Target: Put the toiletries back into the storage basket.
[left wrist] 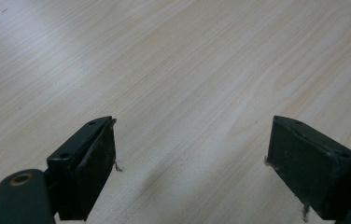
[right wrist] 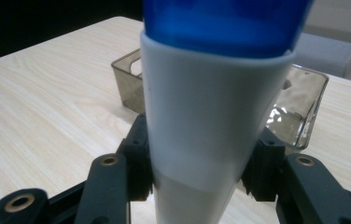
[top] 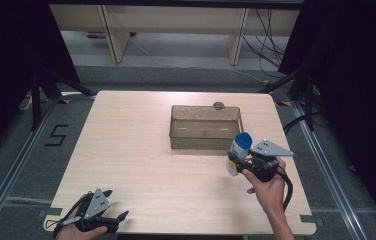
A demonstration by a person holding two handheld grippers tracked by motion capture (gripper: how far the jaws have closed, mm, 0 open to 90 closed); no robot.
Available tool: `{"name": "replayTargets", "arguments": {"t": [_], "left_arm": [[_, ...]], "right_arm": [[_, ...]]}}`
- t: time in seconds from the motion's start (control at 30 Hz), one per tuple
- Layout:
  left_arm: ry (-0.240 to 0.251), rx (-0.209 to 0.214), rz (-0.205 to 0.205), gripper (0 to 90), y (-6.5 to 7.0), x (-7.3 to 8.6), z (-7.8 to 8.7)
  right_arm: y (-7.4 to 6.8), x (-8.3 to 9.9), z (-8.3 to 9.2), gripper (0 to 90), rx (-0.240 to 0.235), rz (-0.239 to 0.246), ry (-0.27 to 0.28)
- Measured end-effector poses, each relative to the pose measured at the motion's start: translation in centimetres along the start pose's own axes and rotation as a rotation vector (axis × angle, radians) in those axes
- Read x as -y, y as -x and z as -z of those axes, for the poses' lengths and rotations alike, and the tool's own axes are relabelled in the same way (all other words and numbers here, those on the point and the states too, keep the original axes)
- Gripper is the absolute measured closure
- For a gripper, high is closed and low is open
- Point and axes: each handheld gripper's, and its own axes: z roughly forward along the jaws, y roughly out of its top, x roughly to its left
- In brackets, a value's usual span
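Note:
A white bottle with a blue cap (top: 238, 151) is held upright above the table, just in front of the clear plastic bin's right front corner. My right gripper (top: 235, 161) is shut on the bottle's lower body; in the right gripper view the bottle (right wrist: 208, 116) stands between both jaws, its blue cap (right wrist: 225, 23) at the top. The clear smoky bin (top: 205, 127) stands right of the table's centre, with nothing visible inside. My left gripper (top: 115, 204) rests at the table's near left edge, open, with only bare wood between its pads (left wrist: 96, 163).
The light wooden table (top: 126, 150) is bare around the bin. A small round grey object (top: 218, 105) sits behind the bin's back wall. Black curtains and tripod legs flank the table; the floor carries a "5" marking (top: 56, 135).

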Motion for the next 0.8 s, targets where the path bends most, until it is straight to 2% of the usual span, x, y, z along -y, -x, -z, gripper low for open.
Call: {"name": "replayTargets", "arguments": {"t": [0.07,0.13,0.23,0.3,0.33,0.37,0.5,0.53,0.57,0.63,0.67,0.7,0.73,0.77,0.8], "left_arm": [[0.000,0.000,0.007,14.9,0.1,0.0,0.0],[-0.001,0.000,-0.005,14.9,-0.1,0.0,0.0],[-0.001,0.005,-0.001,14.9,-0.1,0.0,0.0],[0.009,0.004,0.016,14.9,0.0,0.0,-0.1],[0.009,0.005,0.018,14.9,0.0,0.0,-0.1],[0.009,0.005,0.018,14.8,0.0,0.0,-0.1],[0.002,-0.003,0.011,14.9,-0.1,0.0,-0.1],[0.012,0.017,0.019,14.9,-0.1,0.0,-0.1],[0.012,0.017,0.019,14.9,-0.1,0.0,-0.1],[-0.002,0.015,0.006,14.9,-0.1,0.0,0.0],[0.010,-0.007,0.013,14.9,0.0,0.0,-0.1],[0.009,-0.007,0.008,14.9,-0.1,0.0,-0.1],[0.015,0.002,0.026,14.9,0.0,0.0,-0.1],[0.007,0.003,0.015,14.9,-0.1,0.0,-0.1],[-0.002,0.012,0.006,14.9,-0.1,0.0,0.0]], "right_arm": [[0.3,-0.3,-0.1,53.6,0.004,0.000,0.000],[0.5,-0.7,-0.2,53.7,0.001,-0.008,-0.004],[0.8,-1.3,-0.3,53.7,0.017,0.011,-0.004],[1.0,-1.7,-0.5,53.7,0.019,0.002,0.009],[1.0,-1.9,-0.4,53.7,0.010,-0.021,-0.008],[1.0,-1.9,-0.4,53.7,0.010,-0.021,-0.008],[1.8,-2.7,-0.5,53.8,0.015,0.005,0.004],[1.9,-3.0,-0.6,53.8,0.009,-0.032,0.004],[2.2,-3.2,-0.7,53.8,0.026,-0.011,0.011],[2.3,-3.5,-0.7,53.9,0.022,-0.038,-0.002],[2.7,-3.6,-0.7,53.9,0.027,-0.006,0.012],[2.8,-3.8,-0.7,53.9,0.030,-0.014,0.016],[2.6,-3.9,-0.7,53.9,0.017,-0.055,0.000],[3.0,-4.1,-0.7,53.9,0.035,-0.015,0.020],[2.9,-4.2,-0.7,53.9,0.032,-0.045,0.022]]}}
